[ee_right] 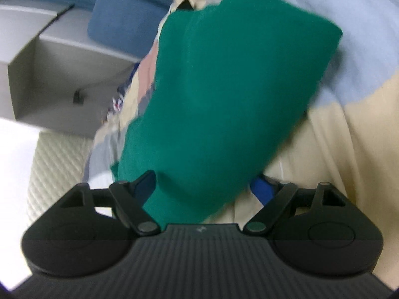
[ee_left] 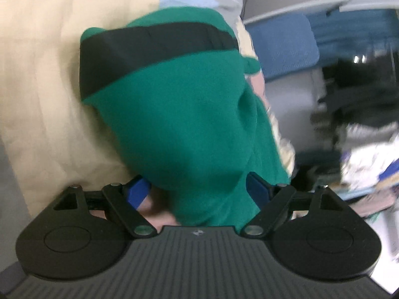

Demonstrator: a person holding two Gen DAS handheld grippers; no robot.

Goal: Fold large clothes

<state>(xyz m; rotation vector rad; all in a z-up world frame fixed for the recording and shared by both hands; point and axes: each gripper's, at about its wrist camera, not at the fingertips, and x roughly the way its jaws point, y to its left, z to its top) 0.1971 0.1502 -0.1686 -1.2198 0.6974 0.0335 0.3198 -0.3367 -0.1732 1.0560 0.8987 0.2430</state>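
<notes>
A green garment (ee_left: 179, 114) with a black band (ee_left: 149, 49) hangs bunched in front of my left gripper (ee_left: 197, 186). Its cloth covers the space between the blue pads (ee_left: 137, 189), so the fingertips are hidden. In the right wrist view the same green garment (ee_right: 224, 87) drapes from my right gripper (ee_right: 204, 186) over the beige bedding, also hiding the fingertips. Both views are blurred by motion.
Beige bedding (ee_left: 37, 74) with a light blue patch (ee_right: 336, 37) lies under the garment. A blue cushion (ee_left: 281, 47) and grey furniture (ee_right: 49, 74) stand beside the bed. A pile of mixed clothes (ee_left: 361, 149) lies at the right. A white quilted mattress edge (ee_right: 57, 159) shows at the left.
</notes>
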